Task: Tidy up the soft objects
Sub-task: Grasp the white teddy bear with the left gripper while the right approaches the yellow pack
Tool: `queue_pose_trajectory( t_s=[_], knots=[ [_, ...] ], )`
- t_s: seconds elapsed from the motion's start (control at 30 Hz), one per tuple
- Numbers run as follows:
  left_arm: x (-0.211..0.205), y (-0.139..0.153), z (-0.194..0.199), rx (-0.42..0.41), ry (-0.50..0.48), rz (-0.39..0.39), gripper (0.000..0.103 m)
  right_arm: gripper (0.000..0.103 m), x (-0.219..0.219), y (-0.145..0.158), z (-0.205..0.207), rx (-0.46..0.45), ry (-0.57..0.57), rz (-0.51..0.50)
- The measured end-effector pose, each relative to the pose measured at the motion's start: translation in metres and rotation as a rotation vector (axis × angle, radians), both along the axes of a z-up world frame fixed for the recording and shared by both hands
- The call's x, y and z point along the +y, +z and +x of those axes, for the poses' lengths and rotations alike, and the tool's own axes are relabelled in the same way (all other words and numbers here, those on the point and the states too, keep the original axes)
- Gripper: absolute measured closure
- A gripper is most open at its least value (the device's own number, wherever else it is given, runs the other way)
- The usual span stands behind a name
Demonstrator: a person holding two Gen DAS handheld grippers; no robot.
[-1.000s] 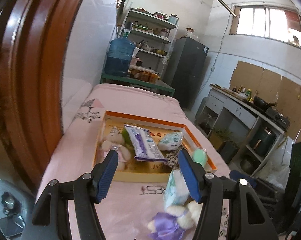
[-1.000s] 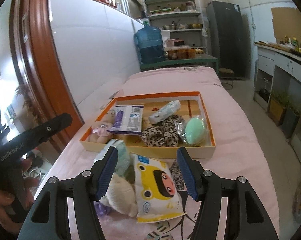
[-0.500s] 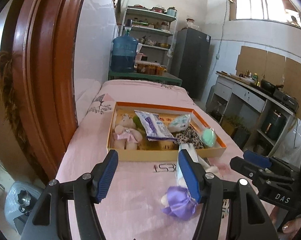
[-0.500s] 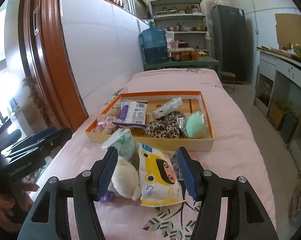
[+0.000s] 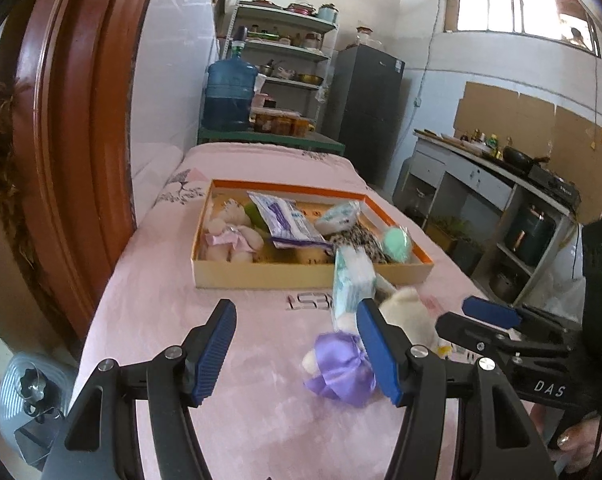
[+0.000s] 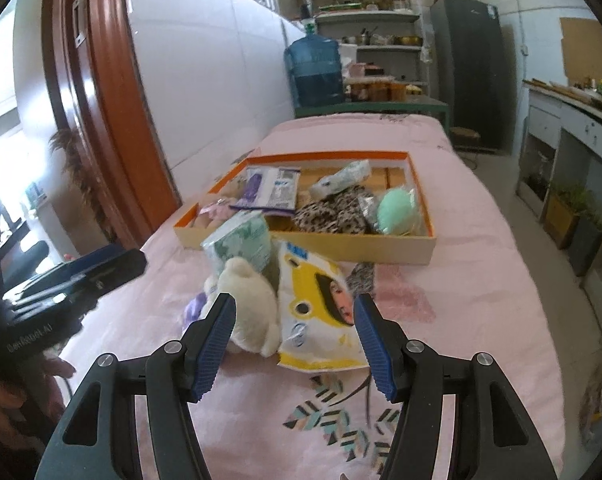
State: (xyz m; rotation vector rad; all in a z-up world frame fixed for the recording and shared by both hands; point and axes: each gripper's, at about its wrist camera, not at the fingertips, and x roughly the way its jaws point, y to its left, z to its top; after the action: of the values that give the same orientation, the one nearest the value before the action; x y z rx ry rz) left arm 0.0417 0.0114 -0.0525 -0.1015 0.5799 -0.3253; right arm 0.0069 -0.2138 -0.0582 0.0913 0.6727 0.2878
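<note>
blue-padded jaws stand wide on both tongs, nothing between the pads of either — the left gripper (image 5: 297, 346) hangs over bare pink bedcover (image 5: 161, 300), the right gripper (image 6: 295, 340) just short of a small heap of soft things. nearest in that heap lie a cream plush toy (image 6: 249, 312) in a purple dress (image 5: 341, 368) and, touching it, a yellow wipes pack (image 6: 321, 312); a pale green tissue pack (image 6: 241, 240) leans behind them. just beyond sits the orange-rimmed box (image 6: 341, 246), holding a plush in pink (image 5: 231, 236), a purple-printed packet (image 6: 269, 190), a leopard-print item (image 6: 333, 212) and a mint-green sponge (image 6: 397, 210). farther off — a blue water jug (image 6: 315, 70) and shelves (image 6: 365, 12).
</note>
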Motion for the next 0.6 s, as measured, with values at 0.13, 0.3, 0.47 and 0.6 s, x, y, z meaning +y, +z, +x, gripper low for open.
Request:
queue_pose_trajectory(
  t_s=[0.13, 0.3, 0.47, 0.6],
  knots=[
    [-0.008, -0.008, -0.004, 0.018, -0.034, 0.026, 0.041, 0.04, 0.003, -0.004, 0.001, 0.009, 0.027, 0.017],
    [-0.023, -0.014, -0.004, 0.048, -0.153, 0.049, 0.041, 0.04, -0.001, -0.008, 0.003, 0.029, 0.038, -0.024],
    [-0.032, -0.021, -0.002, 0.07, -0.27, 0.057, 0.041, 0.04, -0.022, -0.016, 0.002, 0.081, 0.04, 0.051],
    [-0.045, -0.025, 0.003, 0.063, -0.325, 0.136, 0.041, 0.04, -0.032, -0.021, 0.003, 0.091, 0.007, 0.063]
  ],
)
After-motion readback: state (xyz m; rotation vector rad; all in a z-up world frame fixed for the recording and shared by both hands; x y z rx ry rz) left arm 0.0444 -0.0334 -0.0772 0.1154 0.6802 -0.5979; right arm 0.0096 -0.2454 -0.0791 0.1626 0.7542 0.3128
